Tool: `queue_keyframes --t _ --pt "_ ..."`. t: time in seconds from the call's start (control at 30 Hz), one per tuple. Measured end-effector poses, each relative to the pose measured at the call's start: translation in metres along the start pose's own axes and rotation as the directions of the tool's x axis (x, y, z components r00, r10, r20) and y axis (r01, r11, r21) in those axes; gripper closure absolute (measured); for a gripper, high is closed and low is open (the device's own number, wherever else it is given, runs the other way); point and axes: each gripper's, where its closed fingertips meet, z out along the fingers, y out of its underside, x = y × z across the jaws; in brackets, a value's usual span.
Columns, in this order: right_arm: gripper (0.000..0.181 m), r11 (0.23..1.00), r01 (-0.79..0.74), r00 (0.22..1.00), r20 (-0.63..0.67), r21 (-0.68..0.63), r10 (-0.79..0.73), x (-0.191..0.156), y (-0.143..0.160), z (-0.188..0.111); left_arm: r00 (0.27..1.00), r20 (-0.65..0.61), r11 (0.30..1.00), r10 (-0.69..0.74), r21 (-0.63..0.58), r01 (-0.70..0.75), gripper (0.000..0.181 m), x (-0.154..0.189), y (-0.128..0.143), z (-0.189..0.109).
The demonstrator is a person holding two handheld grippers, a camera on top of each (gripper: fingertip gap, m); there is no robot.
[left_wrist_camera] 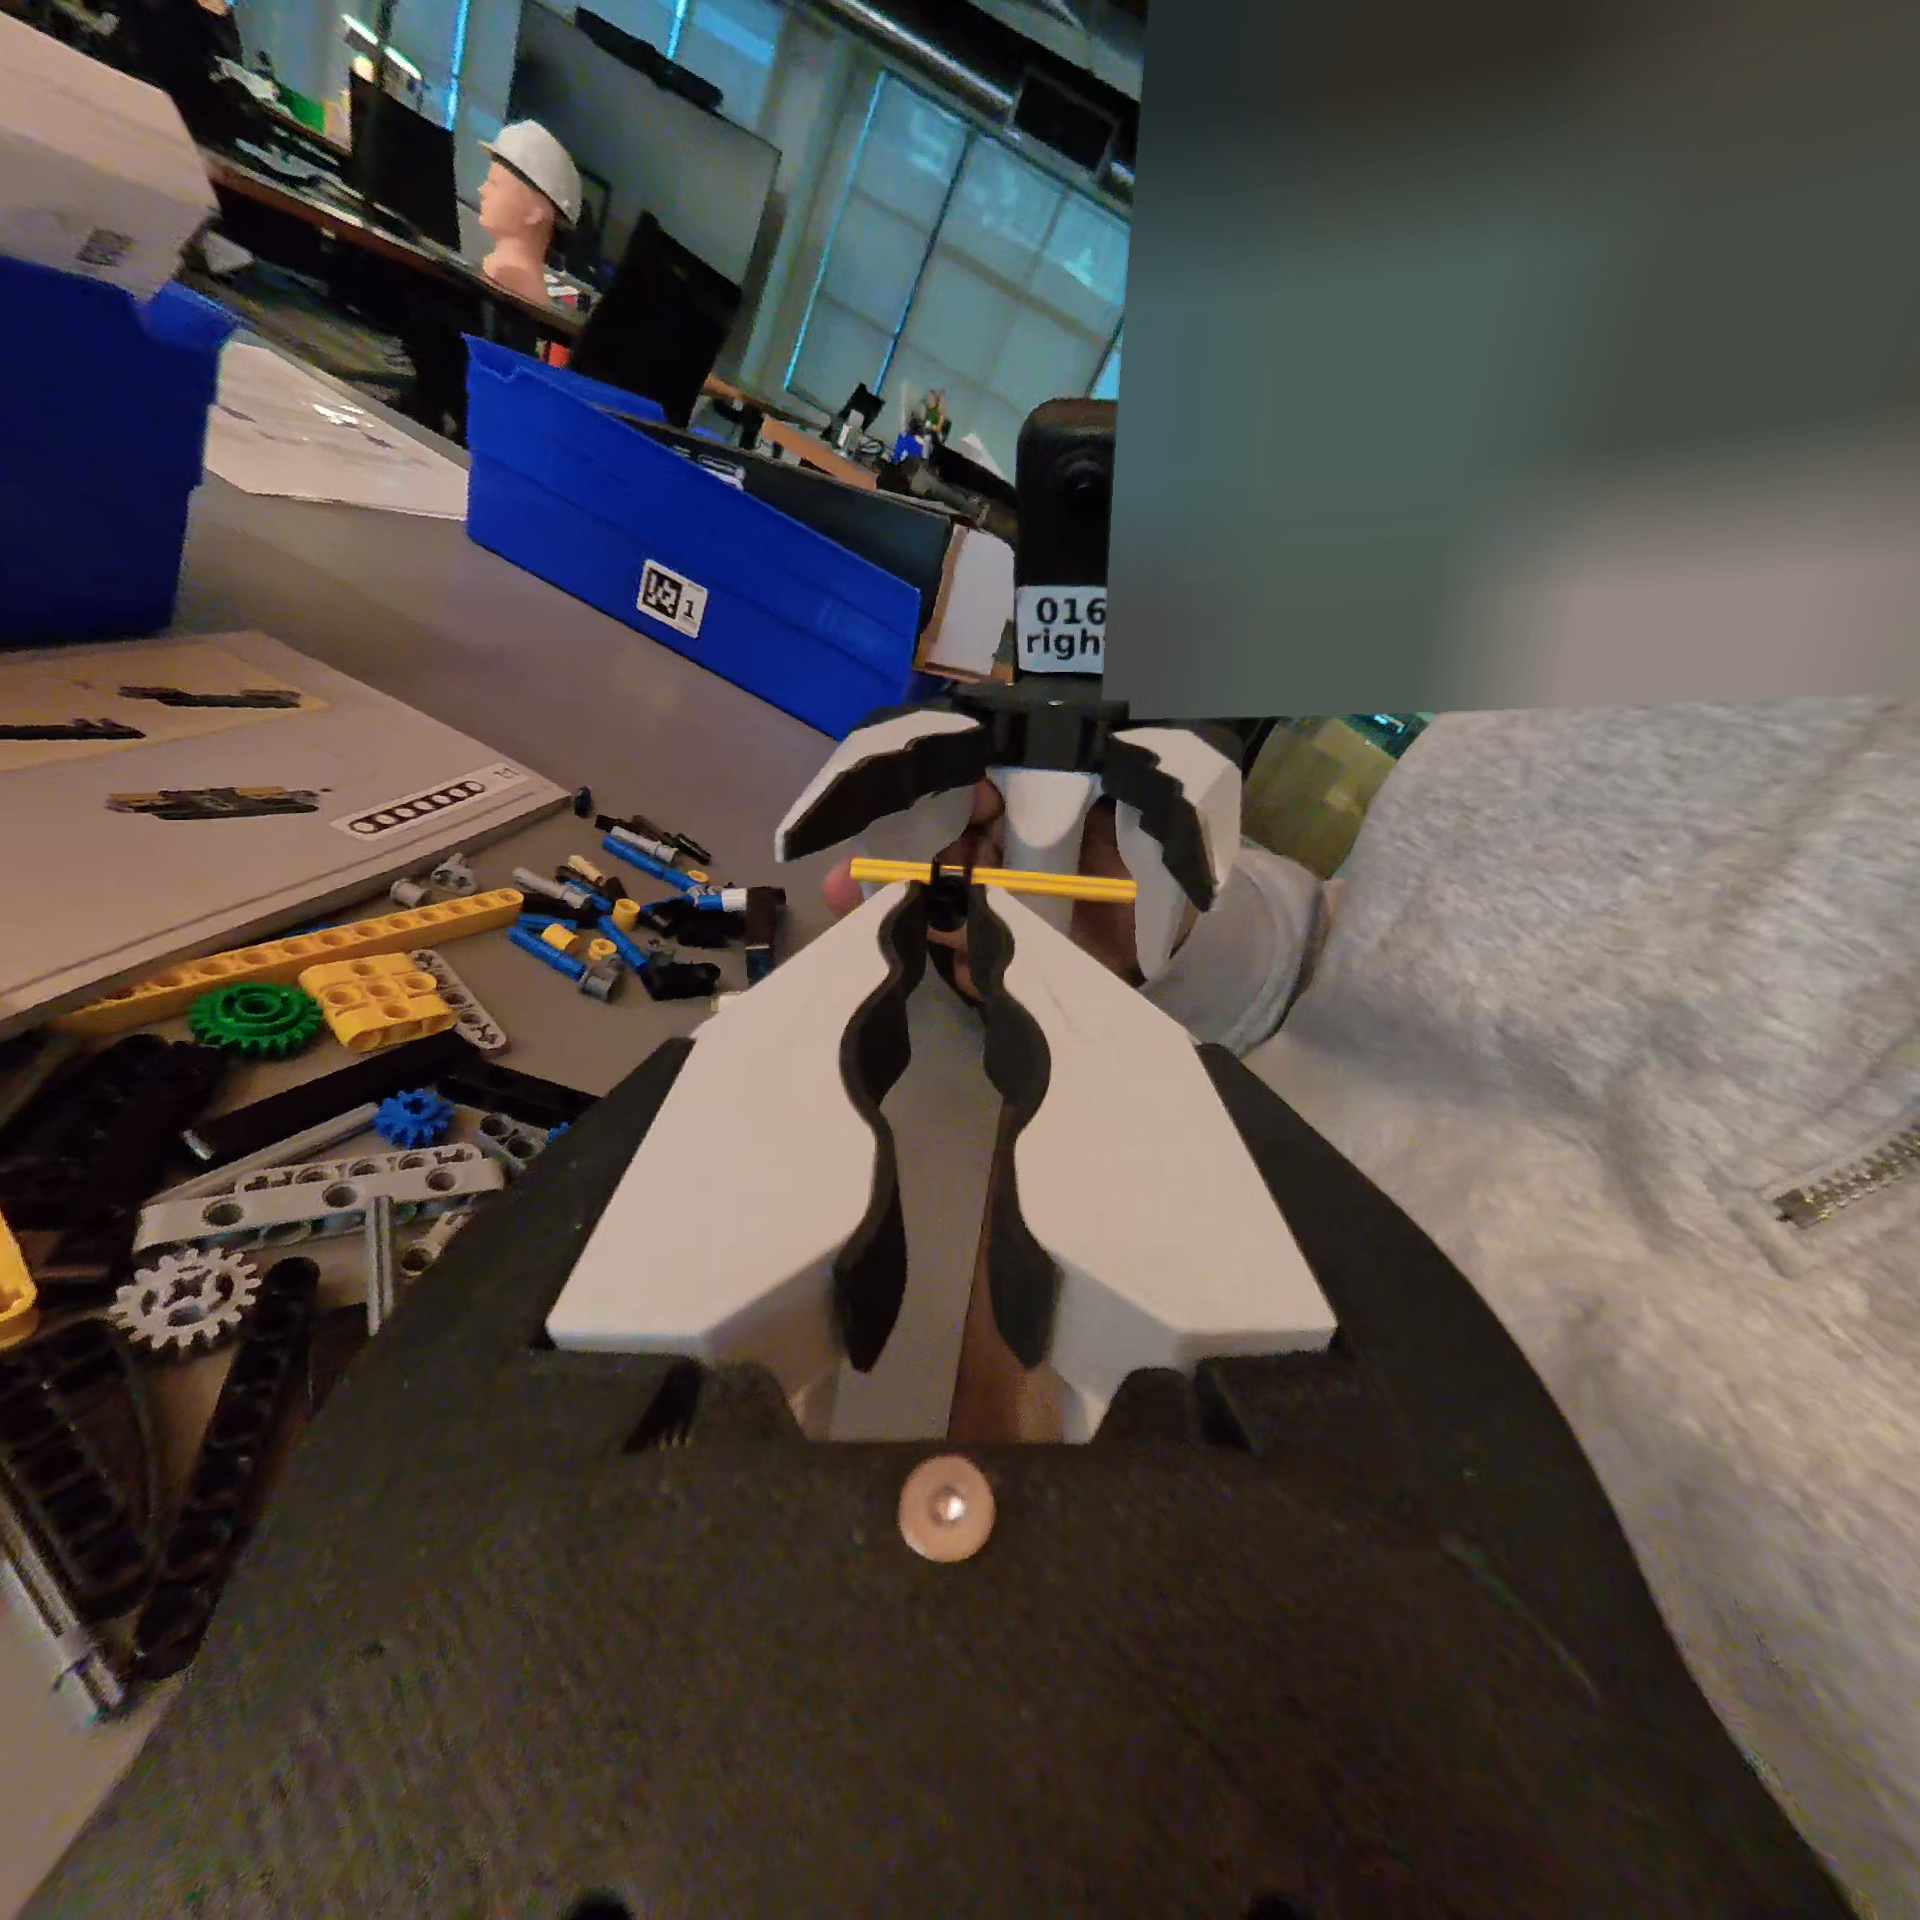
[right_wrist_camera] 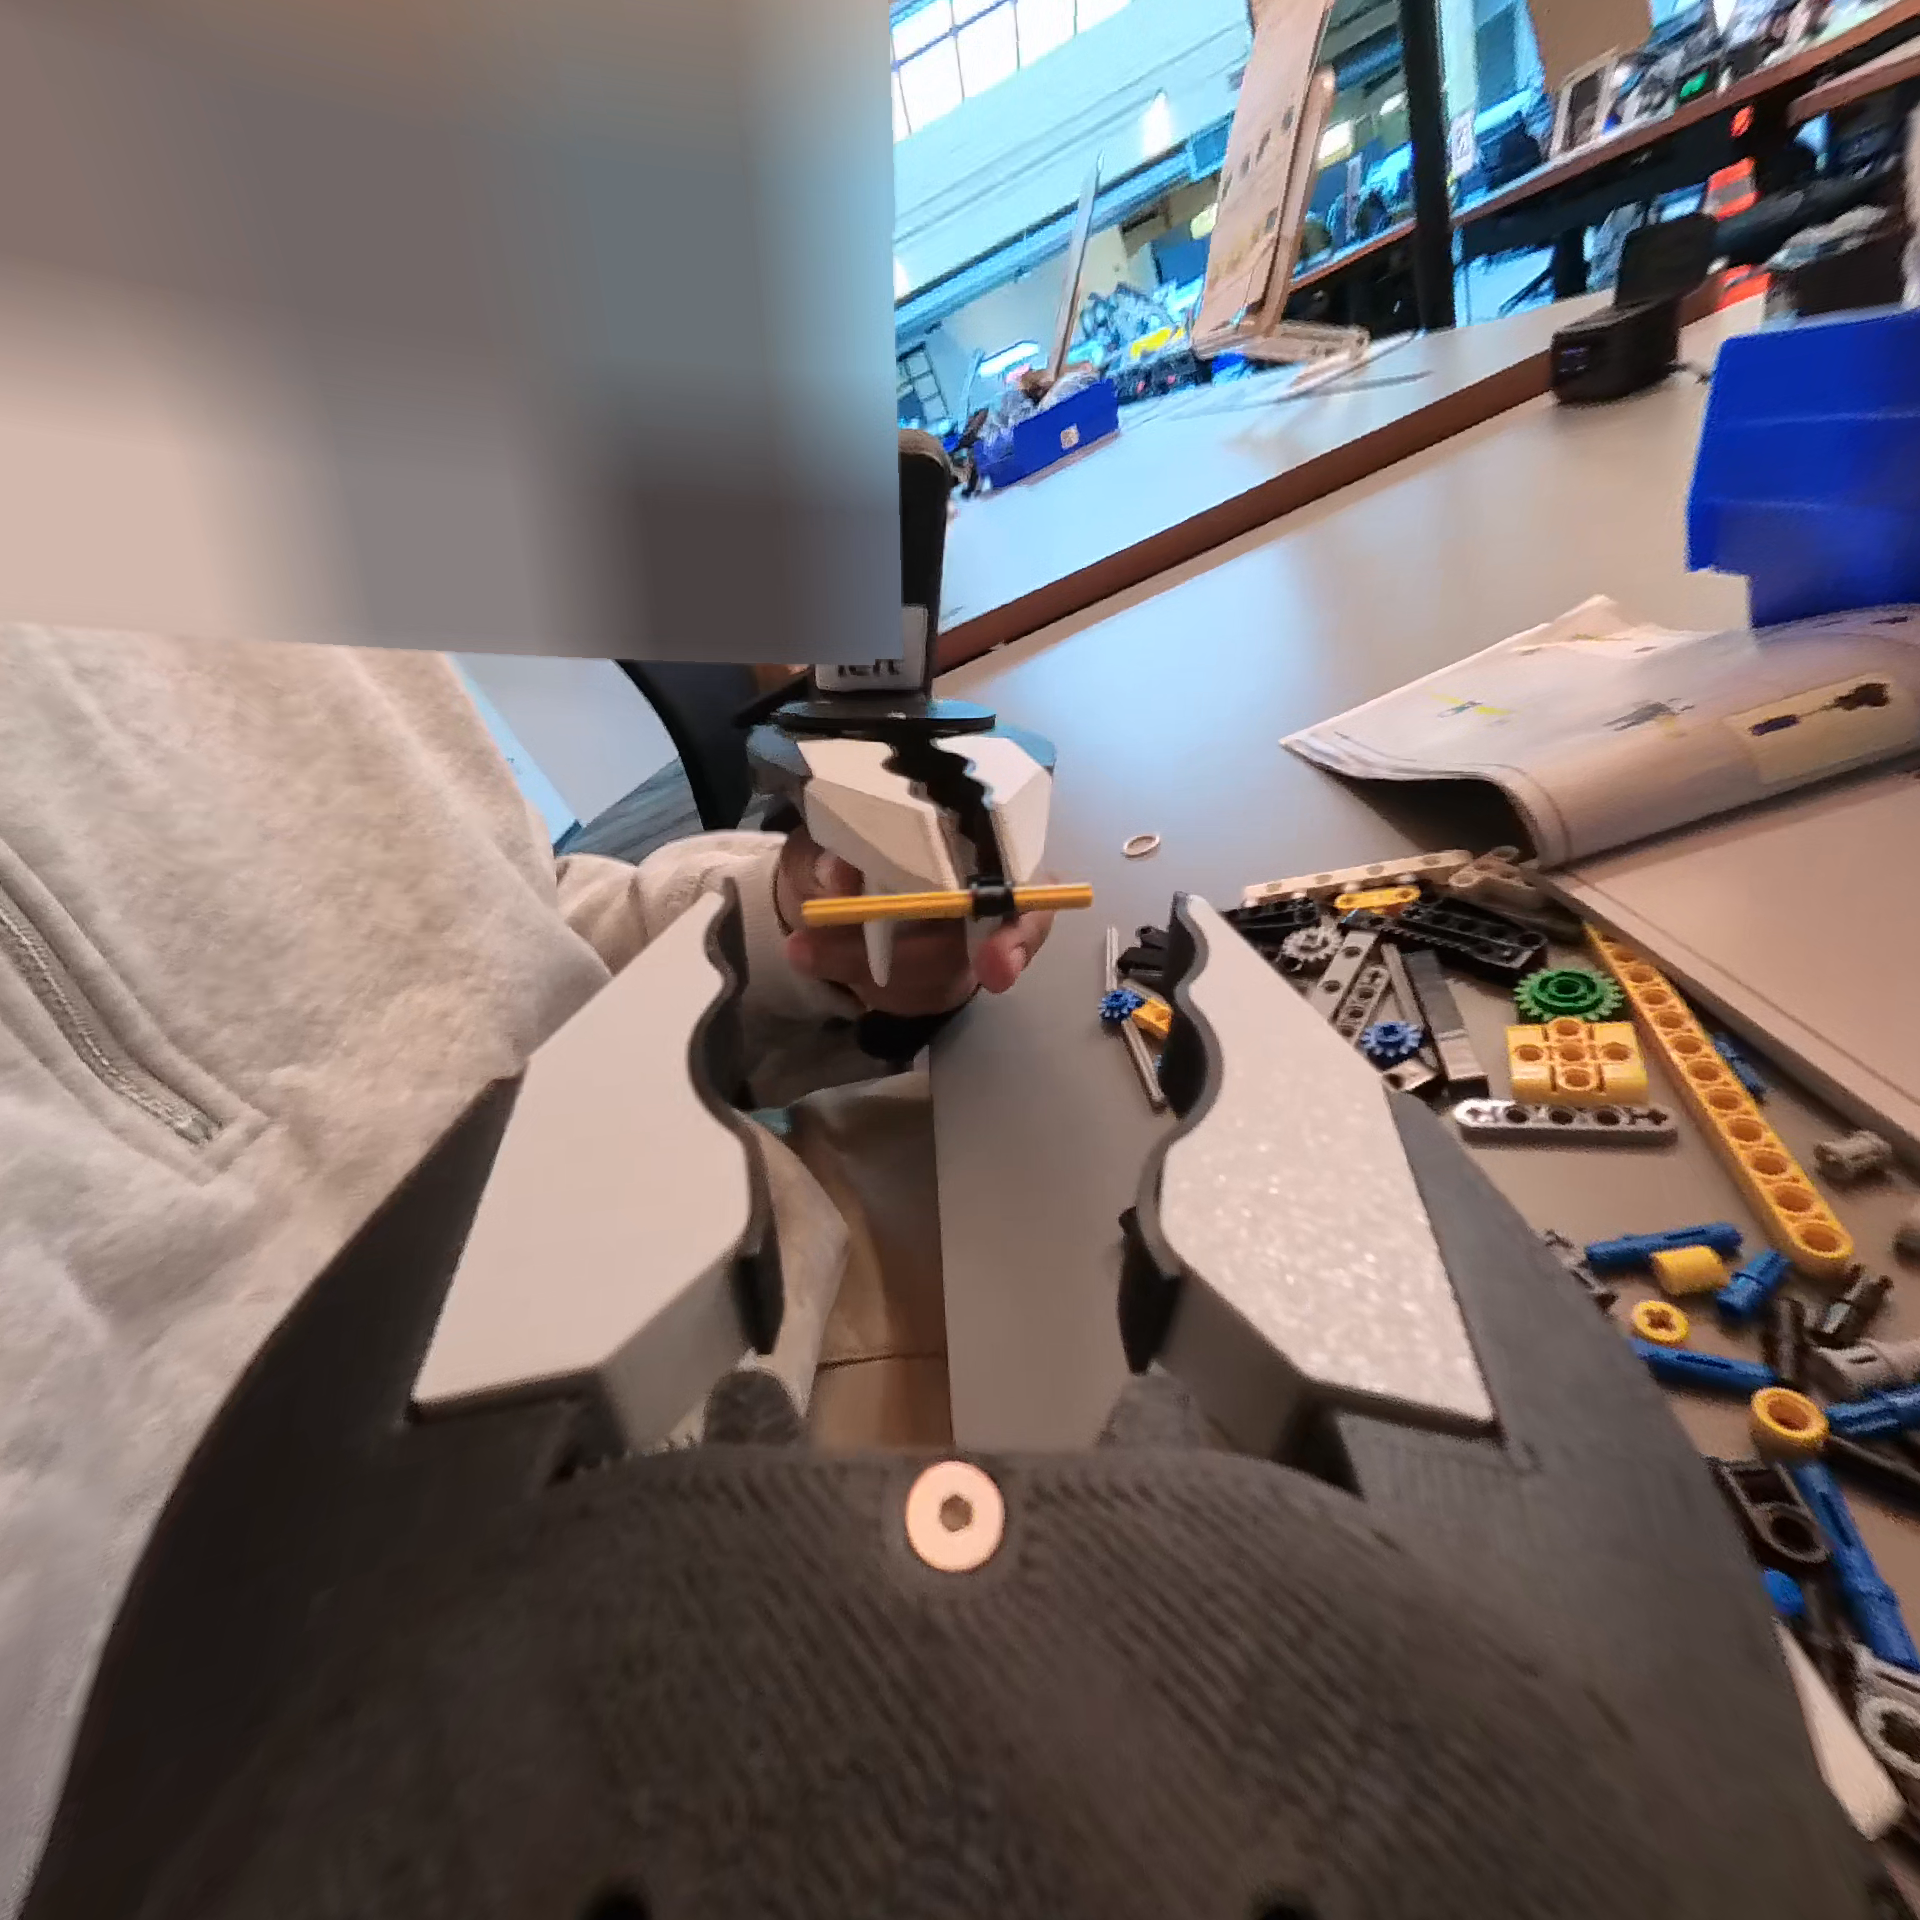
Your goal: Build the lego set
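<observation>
My left gripper (left_wrist_camera: 948,902) is shut on a small black connector (left_wrist_camera: 945,896) with a yellow axle (left_wrist_camera: 1039,883) pushed through it crosswise, held in the air above the table. The same gripper (right_wrist_camera: 987,902), connector (right_wrist_camera: 992,900) and axle (right_wrist_camera: 894,906) show in the right wrist view. My right gripper (right_wrist_camera: 954,925) is open and empty, facing the left one a short way off; in the left wrist view it shows (left_wrist_camera: 997,852) just behind the axle, jaws spread wide. Loose parts lie on the grey table (left_wrist_camera: 582,665): a long yellow beam (left_wrist_camera: 312,951), a green gear (left_wrist_camera: 255,1018), blue pins.
An open instruction booklet (left_wrist_camera: 208,769) lies by the parts pile. Blue bins (left_wrist_camera: 675,561) stand behind it. A person in a grey sweatshirt (left_wrist_camera: 1558,1039) holds both grippers. More beams and gears (right_wrist_camera: 1558,1060) lie right of my right gripper. A small ring (right_wrist_camera: 1141,844) lies on the table. Left and right tips are no more than a few centimetres apart. The green gear (left_wrist_camera: 255,1018) sits 12 centimeters or so from the ends of my right fingers. The right camera catches it too, in the right wrist view (right_wrist_camera: 1582,996).
</observation>
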Motion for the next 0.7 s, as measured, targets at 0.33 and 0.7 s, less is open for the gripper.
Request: queue_keyframes --t 0.33,0.7 --pt "0.122 0.999 0.032 0.999 0.038 -0.028 -0.031 -0.005 0.005 -0.001 1.000 -0.017 1.000 0.015 -0.021 -0.015 0.177 0.005 0.004 0.002" --pt "0.126 0.998 0.018 0.992 0.128 -0.055 -0.011 -0.022 0.005 -0.001 0.994 -0.106 0.999 -0.015 -0.046 0.010 0.176 0.019 0.005 0.000"
